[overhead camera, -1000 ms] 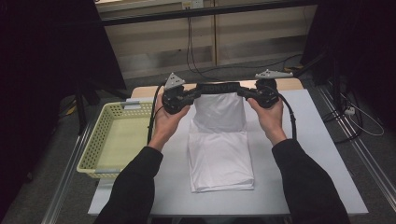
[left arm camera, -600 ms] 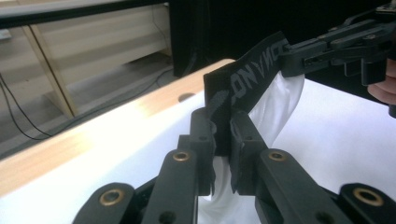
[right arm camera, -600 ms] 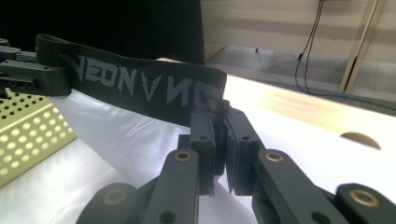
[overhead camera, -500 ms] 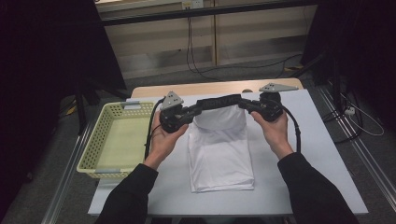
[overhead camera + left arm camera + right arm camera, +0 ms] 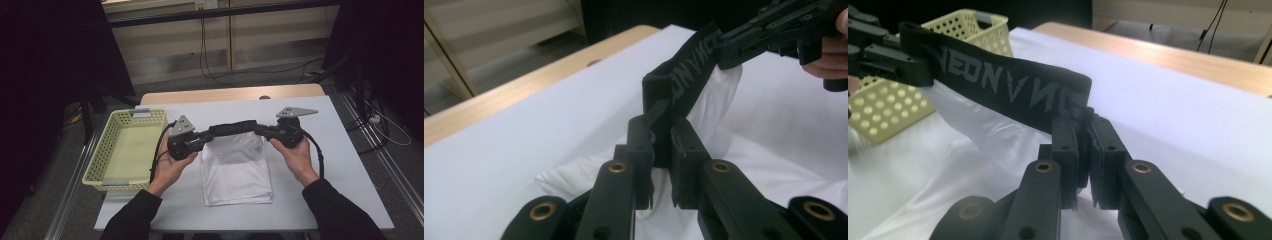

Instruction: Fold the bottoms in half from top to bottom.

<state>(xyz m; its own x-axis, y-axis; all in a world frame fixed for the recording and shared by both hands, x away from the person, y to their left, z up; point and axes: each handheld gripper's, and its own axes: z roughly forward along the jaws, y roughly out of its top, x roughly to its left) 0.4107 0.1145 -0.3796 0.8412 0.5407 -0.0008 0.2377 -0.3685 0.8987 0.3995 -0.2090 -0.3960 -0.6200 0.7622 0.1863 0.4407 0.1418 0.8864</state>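
Surface: a white-topped surface [image 5: 330,150] with a bare wooden strip along its far edge, the person's forearms coming in from the near side
Room: dim, with a grey floor, dark stands at both sides, pale wall panels behind and cables hanging down and trailing across the floor
Basket: a pale yellow plastic basket [image 5: 107,152] with a perforated wall sits at the left edge of the surface, just beside the left hand
Garment: a white garment [image 5: 237,172] with a black waistband [image 5: 234,128] lies in the middle of the surface, between the two hands
Long axis: the garment's length runs from the near edge toward the far edge; the waistband is at the far end and stretches across, left to right
Lift: the waistband end is raised off the surface and pulled taut, while the near end lies flat and folded
Left hand-held gripper [image 5: 200,137]: jaws narrow and clamped on the left end of the waistband; the left gripper view shows the band pinched between them [image 5: 659,145]
Right hand-held gripper [image 5: 265,131]: jaws narrow and clamped on the right end of the waistband, with grey lettering on the band running away from it [image 5: 1083,145]
Level: both grippers sit at about the same height, well apart, facing each other
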